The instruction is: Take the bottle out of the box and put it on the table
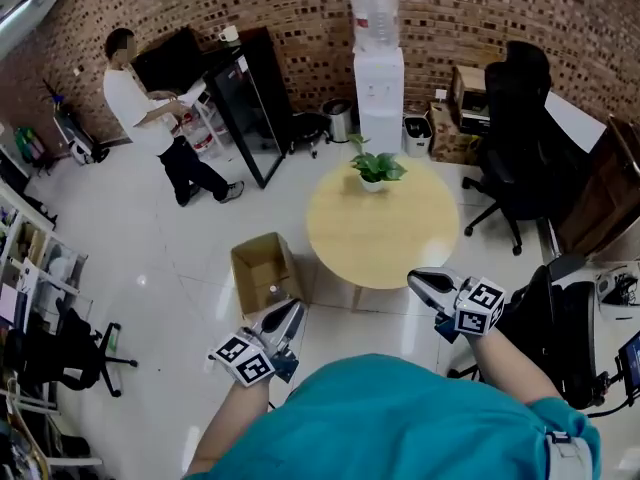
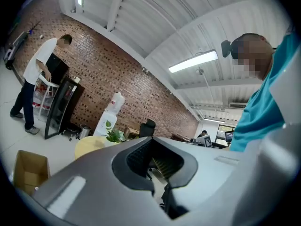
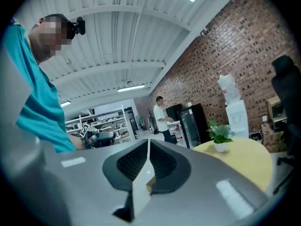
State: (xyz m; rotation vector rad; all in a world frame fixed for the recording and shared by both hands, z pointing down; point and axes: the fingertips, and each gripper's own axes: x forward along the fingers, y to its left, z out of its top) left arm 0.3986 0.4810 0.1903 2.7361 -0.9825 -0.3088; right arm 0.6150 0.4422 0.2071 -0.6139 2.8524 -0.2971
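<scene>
- Bottle (image 1: pixel 272 289): appears only as a small pale spot inside the box; too small to confirm.
- Surface (image 1: pixel 385 233): round, pale yellow, carrying a potted plant (image 1: pixel 376 167) at its far edge.
- Box (image 1: pixel 262 268): open cardboard, standing on the floor just left of the surface.
- Left gripper (image 1: pixel 293 311): held in the air near the box's near right corner, jaws together, nothing between them.
- Right gripper (image 1: pixel 415 280): held by the near edge of the surface, jaws closed to a thin seam, nothing between them.
</scene>
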